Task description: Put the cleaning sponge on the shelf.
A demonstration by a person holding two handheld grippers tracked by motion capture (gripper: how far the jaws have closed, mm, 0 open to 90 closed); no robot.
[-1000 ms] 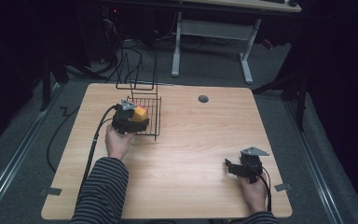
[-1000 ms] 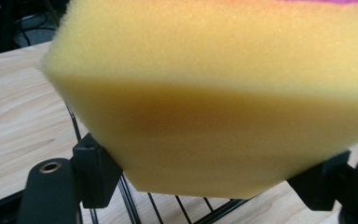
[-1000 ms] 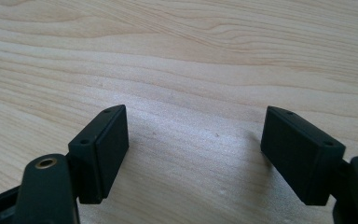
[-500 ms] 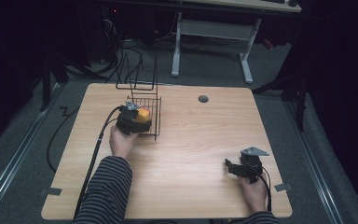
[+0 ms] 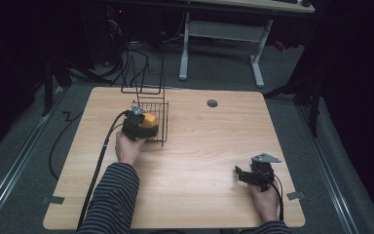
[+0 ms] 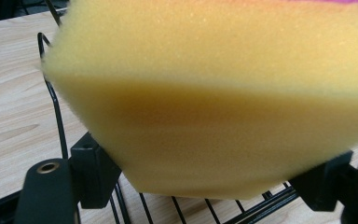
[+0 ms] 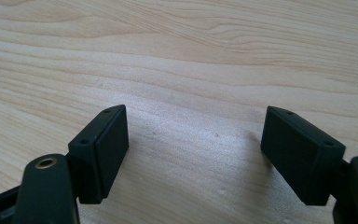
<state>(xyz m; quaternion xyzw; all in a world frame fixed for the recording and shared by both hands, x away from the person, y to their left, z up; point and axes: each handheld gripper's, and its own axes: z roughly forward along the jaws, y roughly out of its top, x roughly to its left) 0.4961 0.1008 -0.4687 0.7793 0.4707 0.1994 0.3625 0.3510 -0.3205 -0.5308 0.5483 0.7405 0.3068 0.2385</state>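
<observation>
At upper left of the high view, the left gripper [image 5: 143, 127] holds a porous yellow sponge [image 6: 214, 98], jaws clamped on its sides, over a black wire basket [image 5: 158, 119] on the pale wood-grain table [image 5: 209, 146]. At lower right, the right gripper [image 5: 246, 175] rests with jaws apart above bare wood. Cables [image 5: 141, 58] litter the floor behind.

bare table [image 5: 204, 146] lies open between the wire basket [image 5: 157, 117] at far left and the right gripper [image 5: 240, 174].
</observation>
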